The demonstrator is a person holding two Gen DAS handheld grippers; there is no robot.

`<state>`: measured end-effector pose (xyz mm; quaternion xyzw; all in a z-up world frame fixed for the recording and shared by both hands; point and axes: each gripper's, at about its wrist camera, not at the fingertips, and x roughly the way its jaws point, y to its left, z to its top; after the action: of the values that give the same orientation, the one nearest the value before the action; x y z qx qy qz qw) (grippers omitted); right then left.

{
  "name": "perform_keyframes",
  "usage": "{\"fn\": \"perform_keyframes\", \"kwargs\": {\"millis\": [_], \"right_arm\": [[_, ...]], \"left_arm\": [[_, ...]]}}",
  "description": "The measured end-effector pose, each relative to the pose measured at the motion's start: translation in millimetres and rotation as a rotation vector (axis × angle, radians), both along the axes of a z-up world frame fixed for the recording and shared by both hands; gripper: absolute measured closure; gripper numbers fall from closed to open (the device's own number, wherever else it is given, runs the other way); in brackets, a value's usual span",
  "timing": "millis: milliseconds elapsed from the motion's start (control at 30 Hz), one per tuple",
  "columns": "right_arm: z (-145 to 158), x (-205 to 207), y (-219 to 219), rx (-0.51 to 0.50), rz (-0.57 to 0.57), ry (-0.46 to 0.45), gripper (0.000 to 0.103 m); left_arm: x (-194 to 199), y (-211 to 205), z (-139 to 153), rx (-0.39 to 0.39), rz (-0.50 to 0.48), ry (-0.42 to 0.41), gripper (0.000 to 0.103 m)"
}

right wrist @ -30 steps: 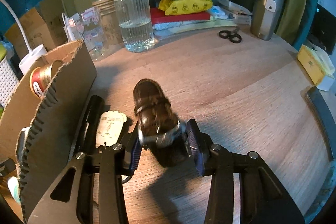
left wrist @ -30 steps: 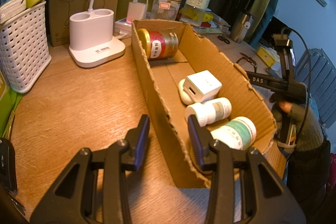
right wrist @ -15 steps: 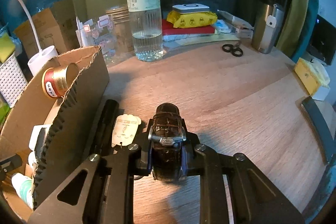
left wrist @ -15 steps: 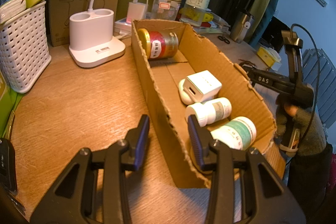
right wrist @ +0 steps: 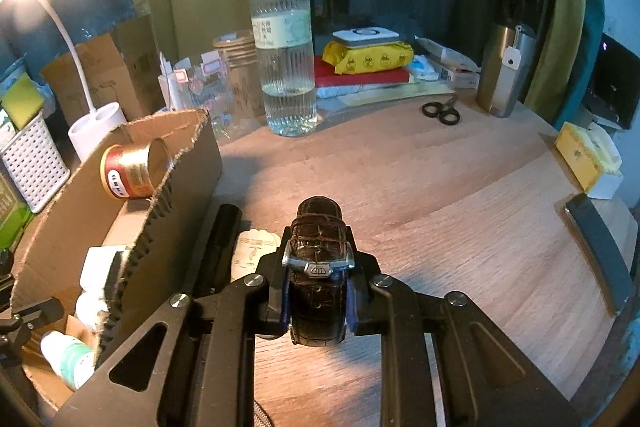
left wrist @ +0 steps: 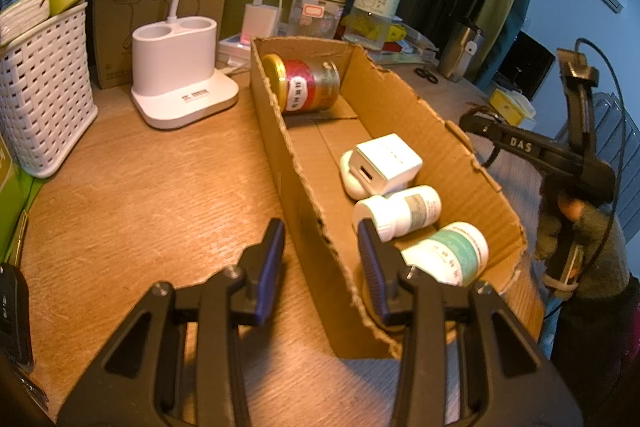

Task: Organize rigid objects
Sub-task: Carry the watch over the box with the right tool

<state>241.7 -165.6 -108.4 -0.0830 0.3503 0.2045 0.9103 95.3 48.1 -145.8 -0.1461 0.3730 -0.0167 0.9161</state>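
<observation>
Wood-grain desk, filling the lower half of both views. Corrugated cardboard box, open-topped, centre of the left wrist view; inside it lie a red-labelled gold-lidded jar at the far end, a white charger block mid-box, a white pill bottle and a teal-labelled bottle nearest the camera. Left tool, bottom centre, its two fingers straddling the box's near wall, clamped on it. Right tool, bottom centre of the right wrist view, closed on a brown leather watch, strap between the pads, held just right of the box.
</observation>
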Motion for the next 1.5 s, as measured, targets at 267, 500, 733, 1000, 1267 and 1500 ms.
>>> {"fn": "perform_keyframes", "kwargs": {"millis": [267, 500, 733, 1000, 1267, 1500], "right_arm": [[21, -16, 7, 0.011, 0.028, -0.053, 0.082], [46, -38, 22, 0.023, 0.085, -0.112, 0.082], [61, -55, 40, 0.029, 0.146, -0.146, 0.082], [63, -80, 75, 0.053, 0.282, -0.159, 0.082], [55, -89, 98, 0.032, 0.345, -0.143, 0.082], [50, -90, 109, 0.019, 0.384, -0.122, 0.082]], "left_arm": [[0, 0, 0, 0.0, 0.0, 0.0, 0.063], [0, 0, 0, 0.0, 0.0, 0.0, 0.063], [0, 0, 0, 0.0, 0.0, 0.0, 0.063], [0, 0, 0, 0.0, 0.0, 0.0, 0.063], [0, 0, 0, -0.001, 0.0, 0.0, 0.063], [0, 0, 0, -0.001, 0.0, 0.0, 0.063]]}}
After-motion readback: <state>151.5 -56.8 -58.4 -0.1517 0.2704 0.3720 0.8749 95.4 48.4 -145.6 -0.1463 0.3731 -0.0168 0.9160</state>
